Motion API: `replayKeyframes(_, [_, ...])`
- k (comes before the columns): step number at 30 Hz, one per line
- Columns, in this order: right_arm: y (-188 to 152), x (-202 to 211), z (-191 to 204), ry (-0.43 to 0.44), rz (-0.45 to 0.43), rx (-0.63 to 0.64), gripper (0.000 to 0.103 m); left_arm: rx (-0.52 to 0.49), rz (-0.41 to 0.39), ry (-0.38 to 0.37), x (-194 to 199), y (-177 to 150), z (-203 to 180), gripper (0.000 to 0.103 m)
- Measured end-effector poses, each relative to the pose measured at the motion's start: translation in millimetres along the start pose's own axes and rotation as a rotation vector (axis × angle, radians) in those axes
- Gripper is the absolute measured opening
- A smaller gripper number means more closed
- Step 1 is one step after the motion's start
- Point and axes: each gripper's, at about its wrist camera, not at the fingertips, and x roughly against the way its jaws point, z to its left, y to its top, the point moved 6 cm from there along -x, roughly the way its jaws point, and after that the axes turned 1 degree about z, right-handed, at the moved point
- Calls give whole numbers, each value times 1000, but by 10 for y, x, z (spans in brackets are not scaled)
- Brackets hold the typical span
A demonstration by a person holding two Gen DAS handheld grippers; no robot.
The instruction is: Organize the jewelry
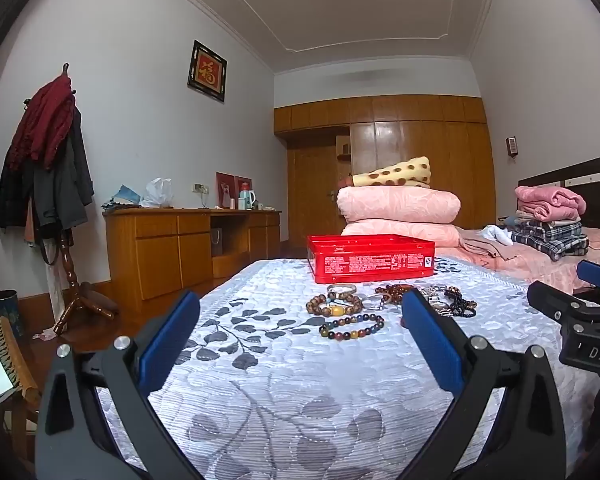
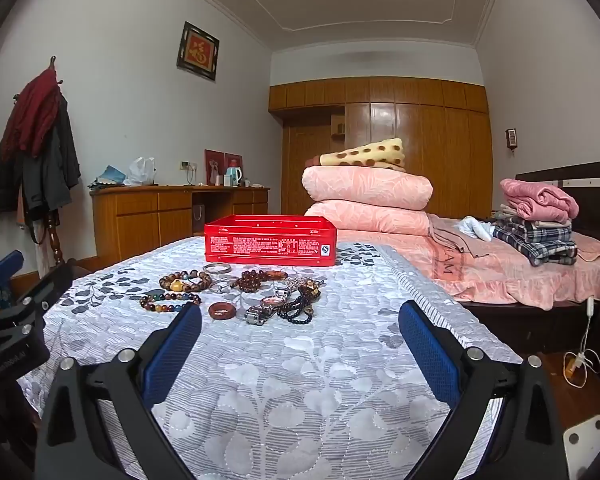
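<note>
Jewelry [image 2: 236, 292] lies in a loose heap on the quilt [image 2: 300, 380], just in front of the red tin [image 2: 270, 246], none of it in the tin yet. Best, I'd judge, to start with a piece at the near edge, such as the brown ring [image 2: 221, 310] or the mixed-bead bracelet [image 1: 351, 327], so nothing tangled with the watch [image 2: 266, 308] drags along. Both the left gripper [image 1: 300, 332] and the right gripper [image 2: 300, 336] hover short of the heap, jaws spread wide, holding and touching nothing.
</note>
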Motion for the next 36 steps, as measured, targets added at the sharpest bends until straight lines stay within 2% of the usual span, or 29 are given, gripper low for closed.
replayKeyframes(36, [3, 10, -9, 1, -1, -3, 97, -5, 2, 5, -10, 3, 43, 98])
